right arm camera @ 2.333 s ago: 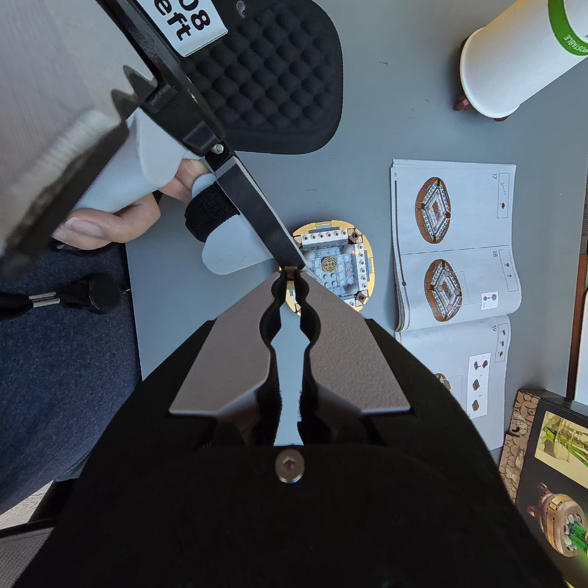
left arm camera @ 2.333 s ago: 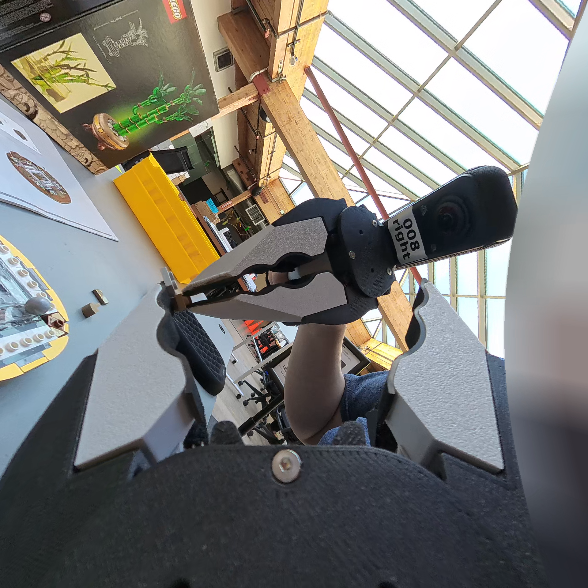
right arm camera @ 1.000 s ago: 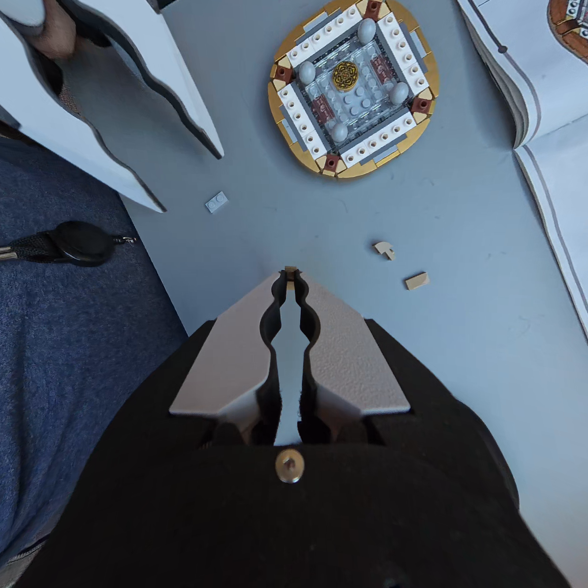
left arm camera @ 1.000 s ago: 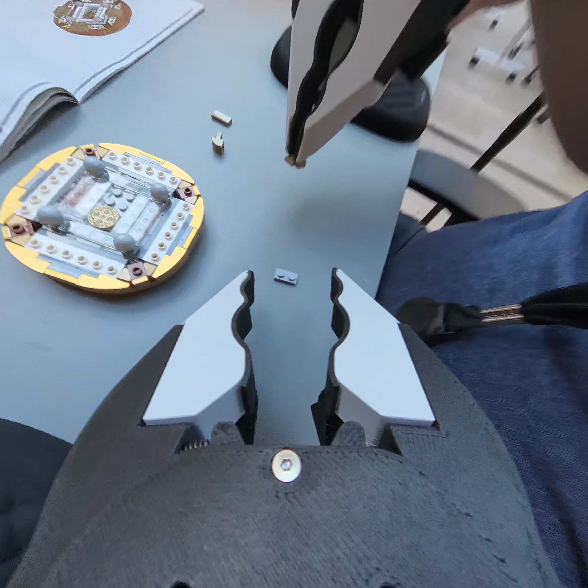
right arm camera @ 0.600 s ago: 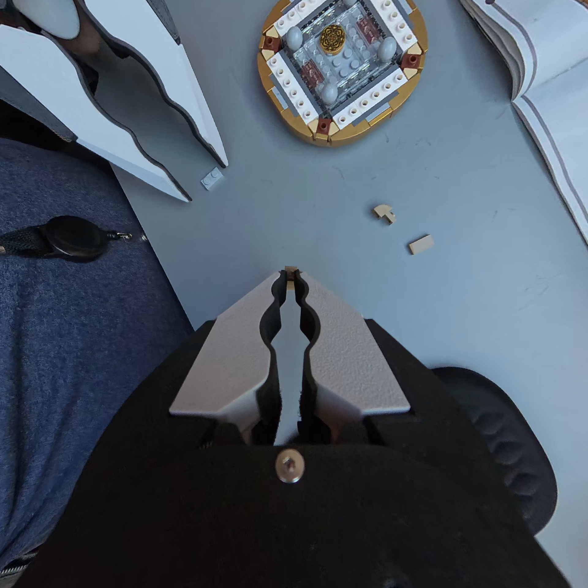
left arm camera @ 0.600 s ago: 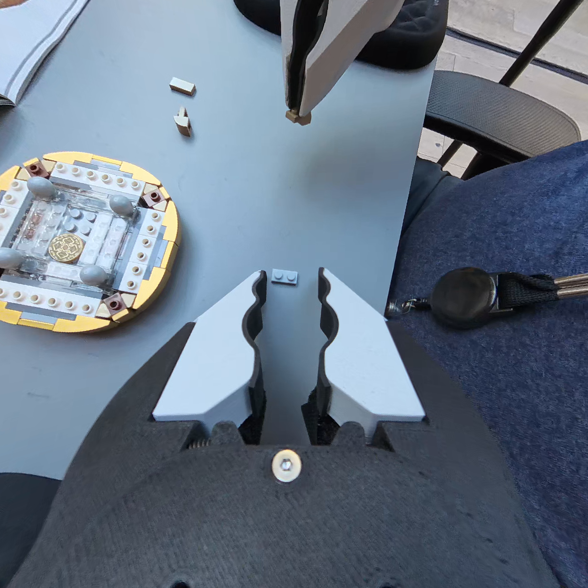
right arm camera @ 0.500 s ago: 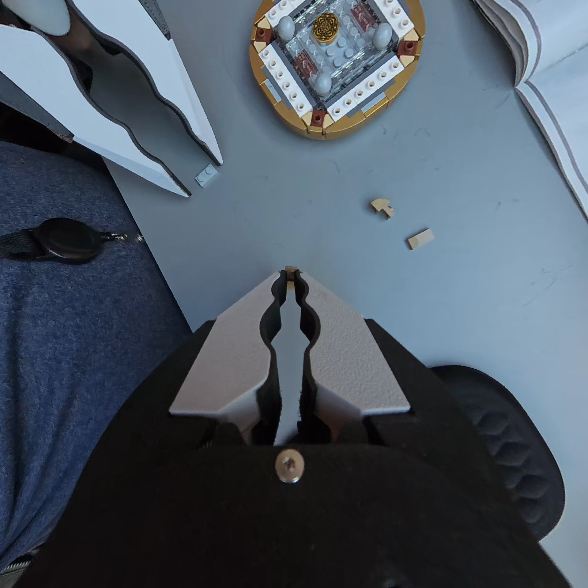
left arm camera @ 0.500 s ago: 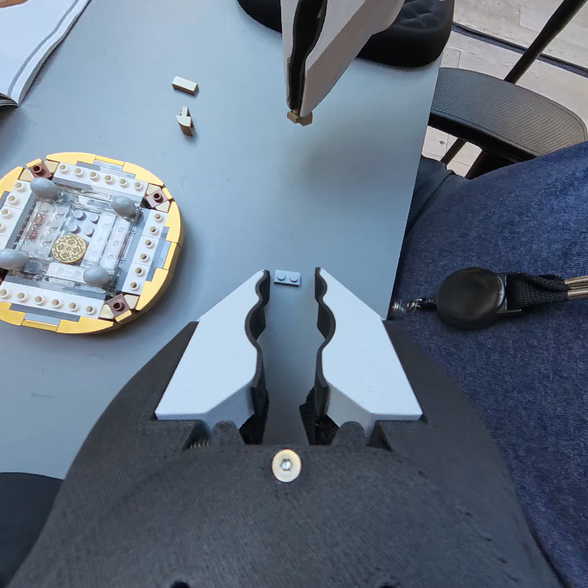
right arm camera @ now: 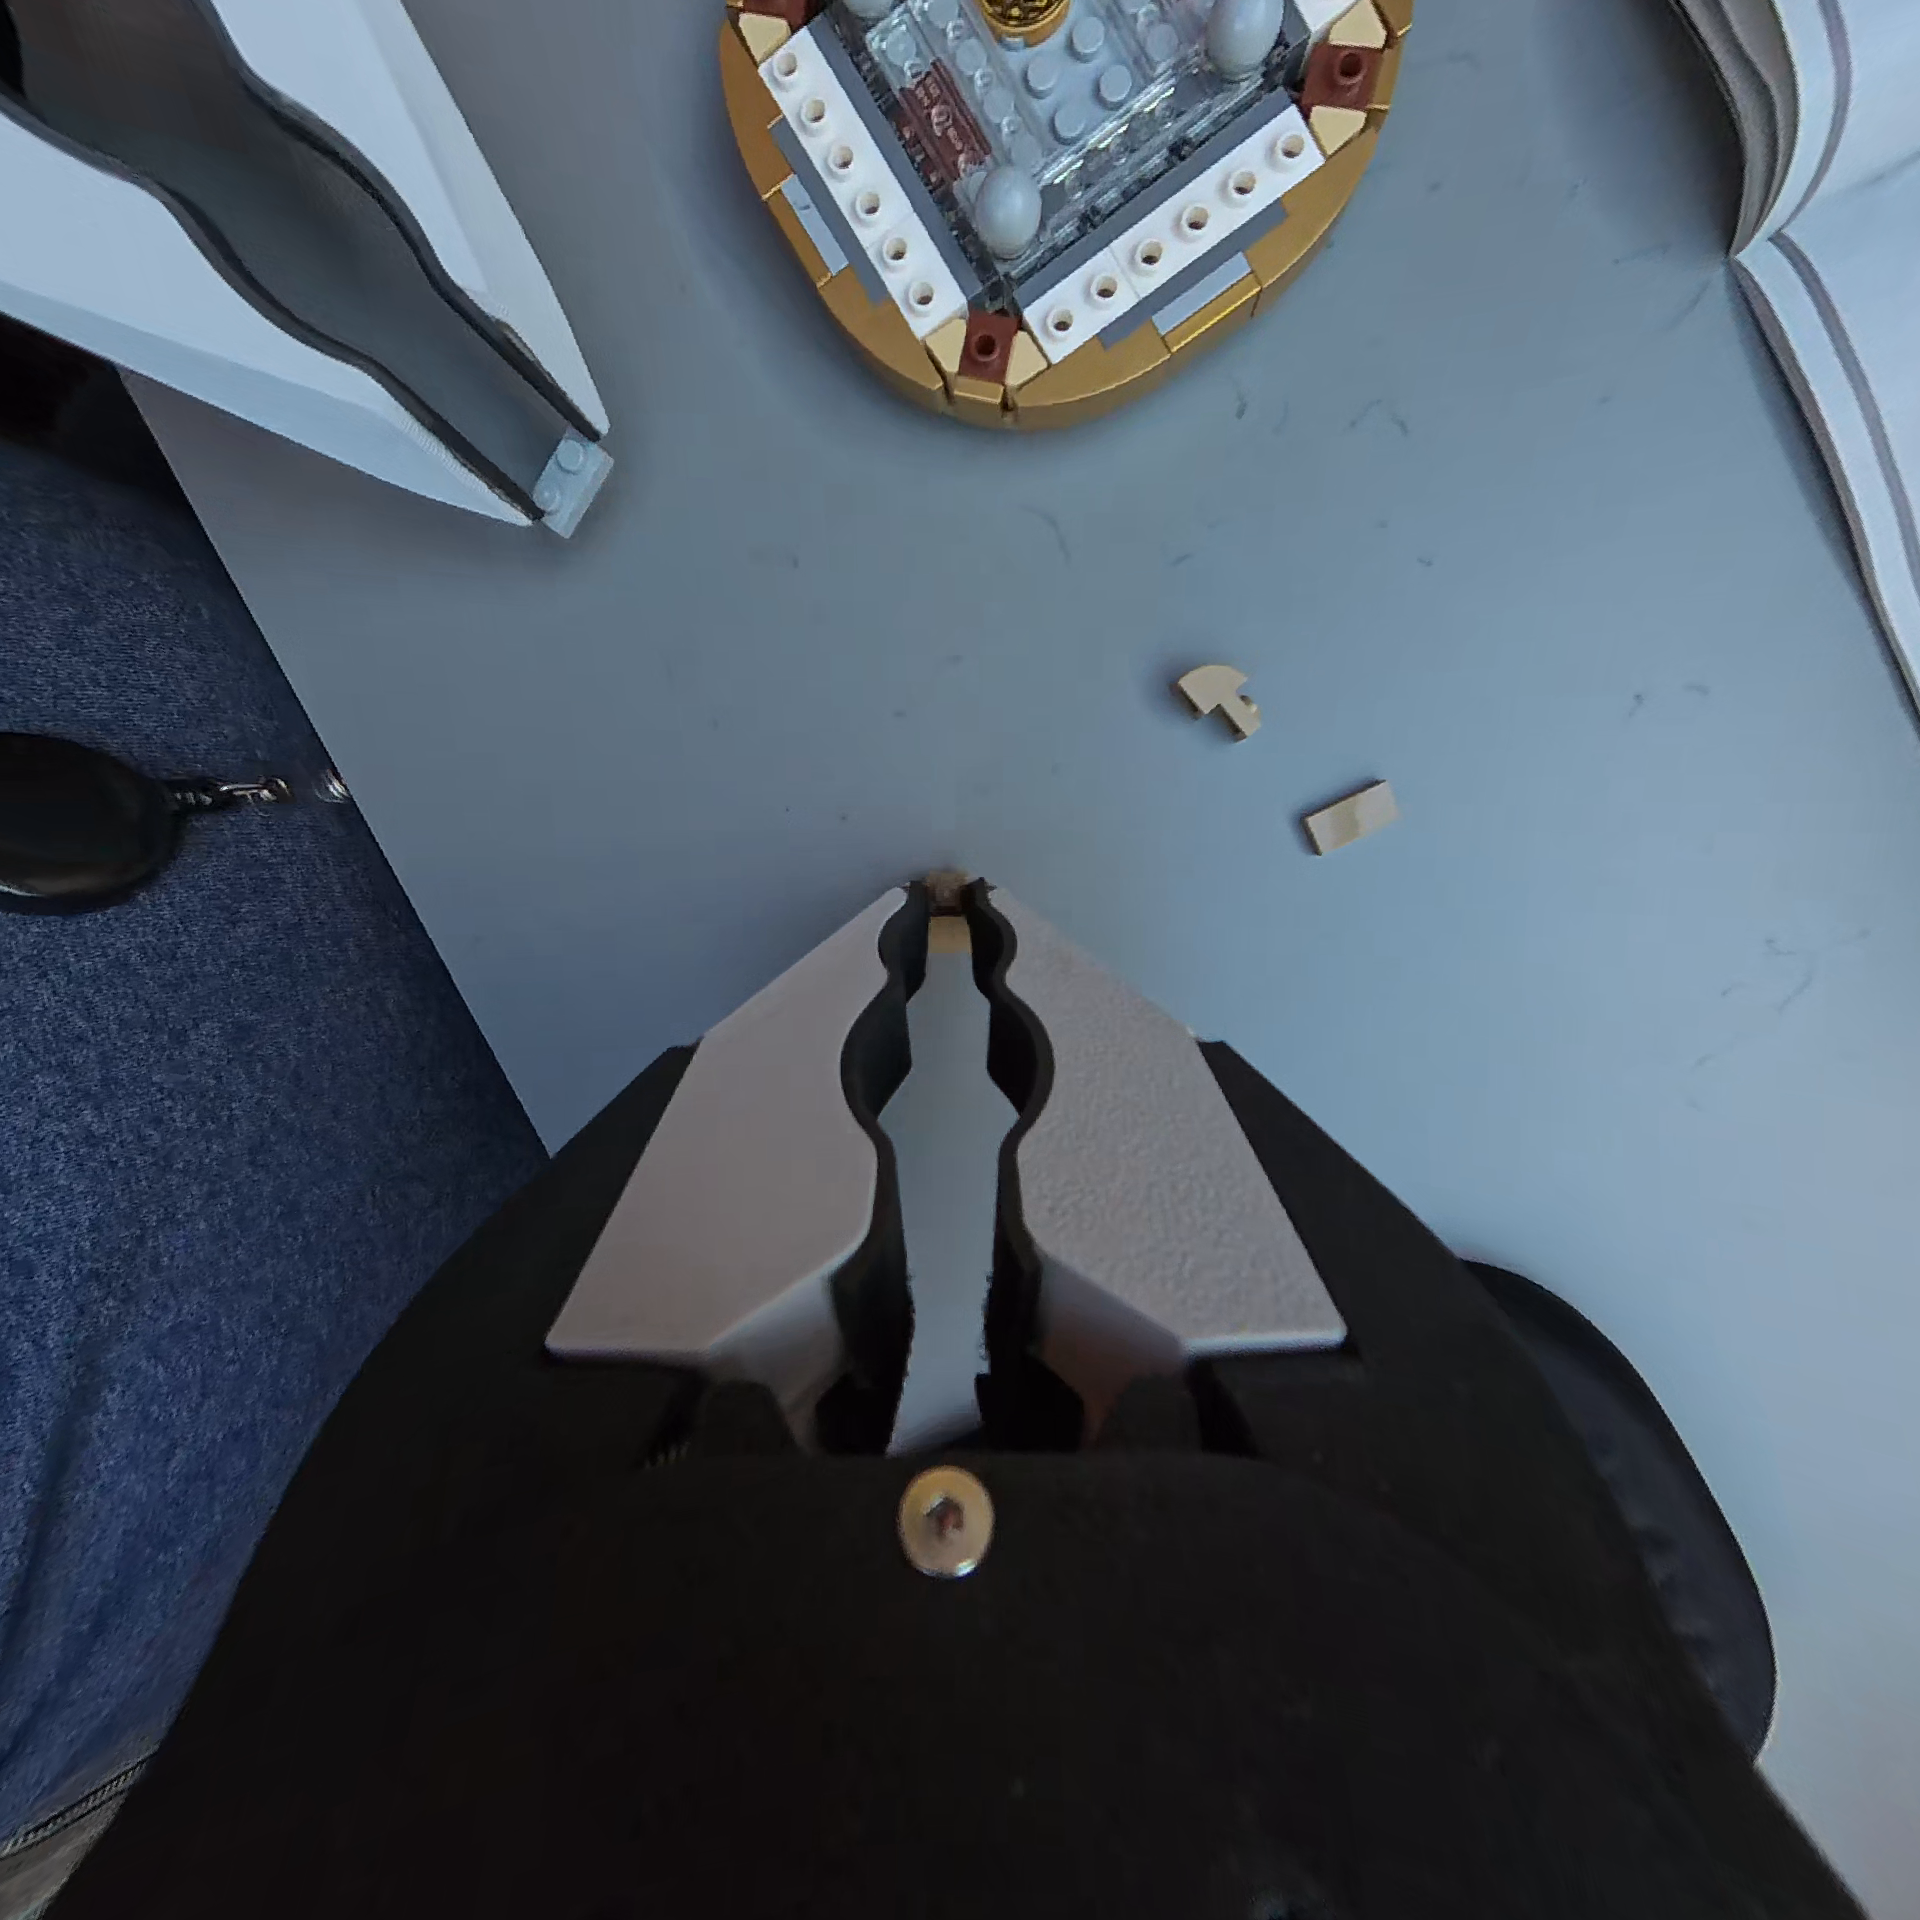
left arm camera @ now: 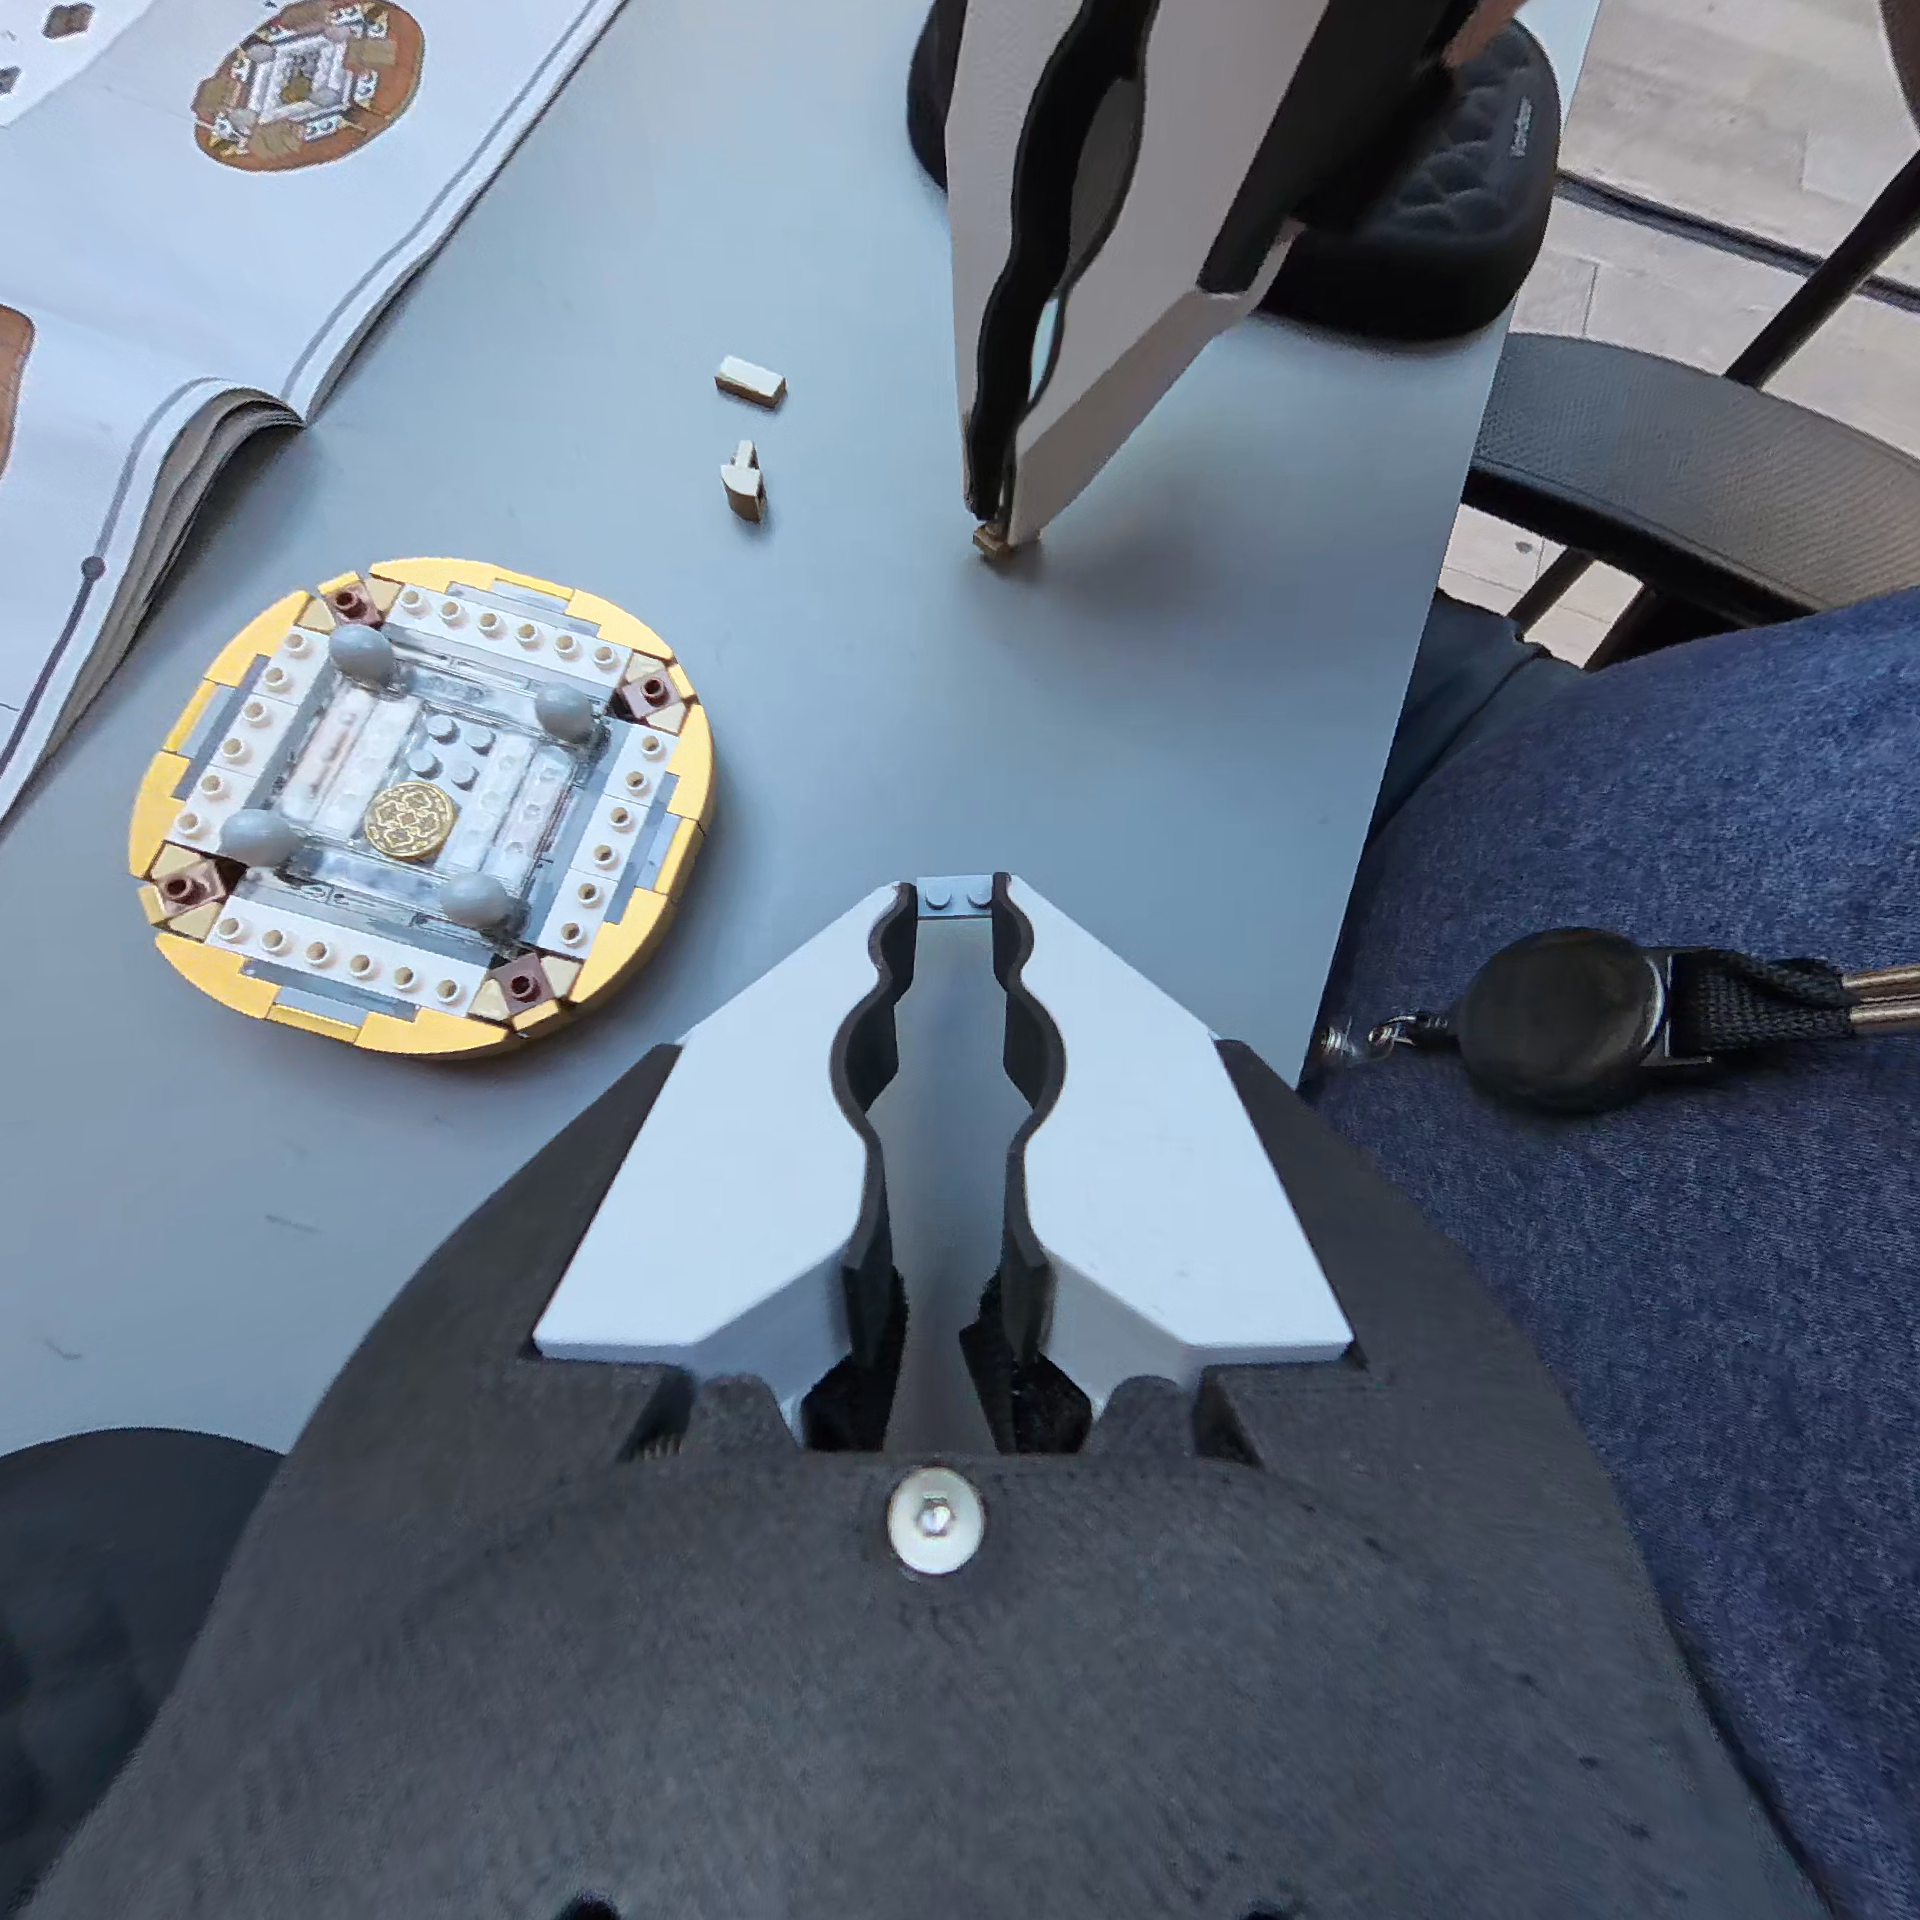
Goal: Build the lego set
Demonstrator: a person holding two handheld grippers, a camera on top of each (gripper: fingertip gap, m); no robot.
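Your left gripper (left arm camera: 957, 902) pinches the grey plate (left arm camera: 957, 898) at centre frame by its ends, your right gripper (right arm camera: 945, 902) a tan piece (right arm camera: 947, 914); such shallow grips could flick either off the desk (left arm camera: 1039, 727) edge.

Open tabletop lying between the two grippers

Bare grey table (left arm camera: 499, 1143) is stretching between the left gripper (left arm camera: 957, 896) and right gripper (left arm camera: 1000, 535); the round gold build (left arm camera: 421, 826), two tan pieces (left arm camera: 750, 379) and the open booklet (left arm camera: 208, 208) are crowding the far side.
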